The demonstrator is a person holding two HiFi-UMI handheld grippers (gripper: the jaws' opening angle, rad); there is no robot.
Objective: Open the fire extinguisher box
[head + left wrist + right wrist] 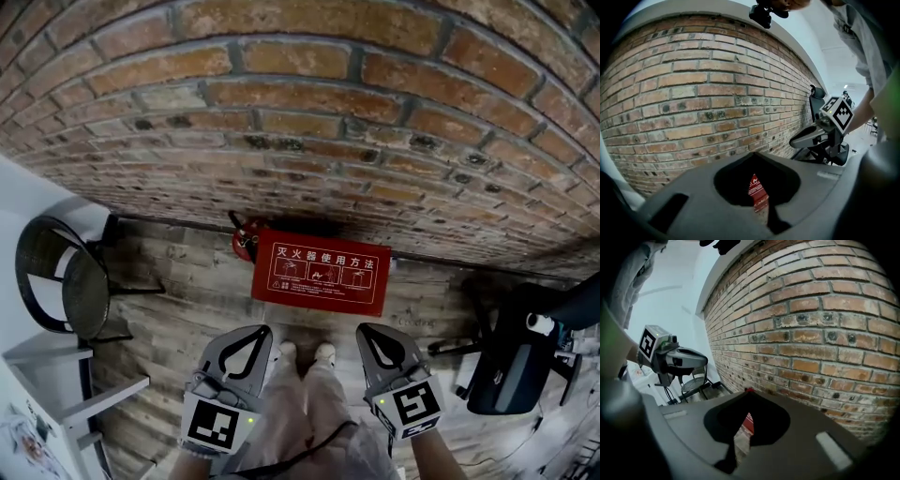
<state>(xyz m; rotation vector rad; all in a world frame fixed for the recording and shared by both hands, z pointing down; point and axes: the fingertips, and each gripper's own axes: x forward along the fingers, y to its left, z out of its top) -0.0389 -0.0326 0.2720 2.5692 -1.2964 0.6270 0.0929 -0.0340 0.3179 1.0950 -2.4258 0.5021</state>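
The red fire extinguisher box (pixel 322 272) lies with its lid shut on the wooden floor against the brick wall (pixel 309 112); white instruction print faces up. A red extinguisher (pixel 246 239) pokes out at its left end. My left gripper (pixel 262 331) and right gripper (pixel 365 331) hover side by side above the person's legs, short of the box and not touching it. Both are shut with nothing held. Through each gripper's jaw loop a sliver of the box (pixel 758 190) (pixel 748 423) shows. The right gripper (pixel 811 136) appears in the left gripper view, and the left gripper (pixel 689 357) in the right gripper view.
A black round wire chair (pixel 66 281) and white shelving (pixel 56 375) stand at the left. At the right is a black office chair (pixel 511 366). The person's light shoes (pixel 305 354) stand just before the box.
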